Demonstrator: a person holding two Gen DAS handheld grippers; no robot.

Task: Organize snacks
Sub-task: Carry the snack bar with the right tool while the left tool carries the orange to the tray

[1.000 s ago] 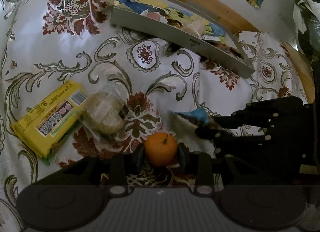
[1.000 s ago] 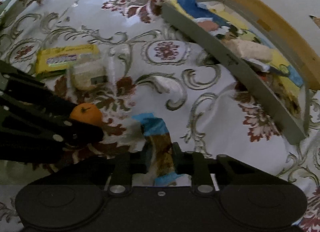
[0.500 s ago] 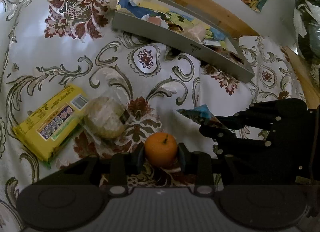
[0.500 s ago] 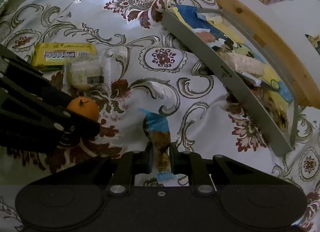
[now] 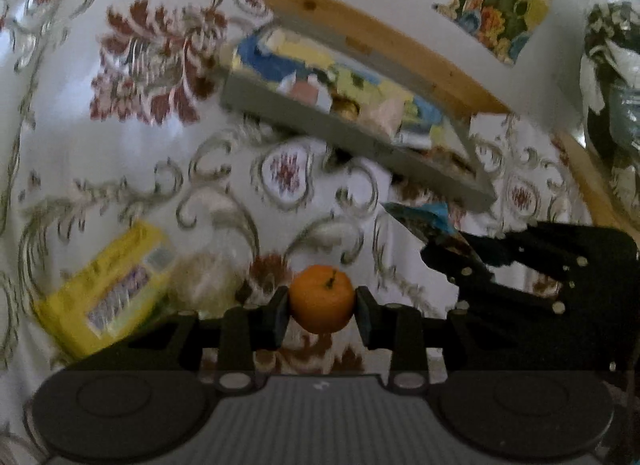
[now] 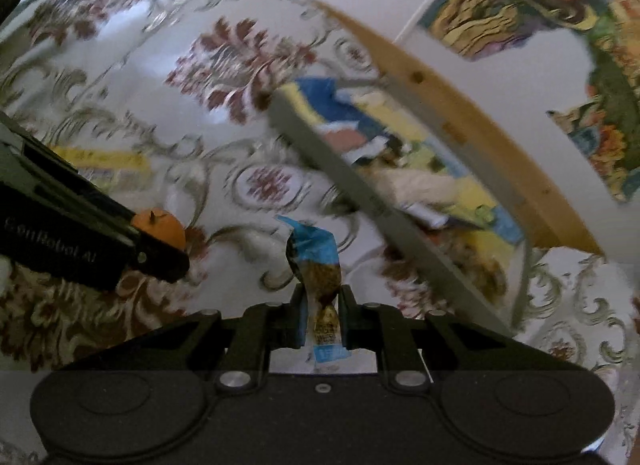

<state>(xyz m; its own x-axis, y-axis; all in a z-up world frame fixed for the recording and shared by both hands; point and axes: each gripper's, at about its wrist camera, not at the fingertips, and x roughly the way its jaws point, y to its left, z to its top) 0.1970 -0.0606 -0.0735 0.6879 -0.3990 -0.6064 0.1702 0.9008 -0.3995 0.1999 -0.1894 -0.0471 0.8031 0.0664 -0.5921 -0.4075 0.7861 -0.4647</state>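
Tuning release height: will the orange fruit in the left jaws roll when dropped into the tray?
Likely yes: the small round orange fruit is near-spherical, so it may roll. The jaws of the left gripper pinch it without visible denting, so it is probably firm. The snacks crowding the grey rectangular tray may stop it.

Your frames are dim and motion-blurred; the floral tablecloth [image 5: 132, 137] and grey tray [image 6: 344, 189] smear. Glare sheens the cloth's upper left. Fisheye bends the edges, corners black. The orange [image 5: 322, 299] stays sharp.
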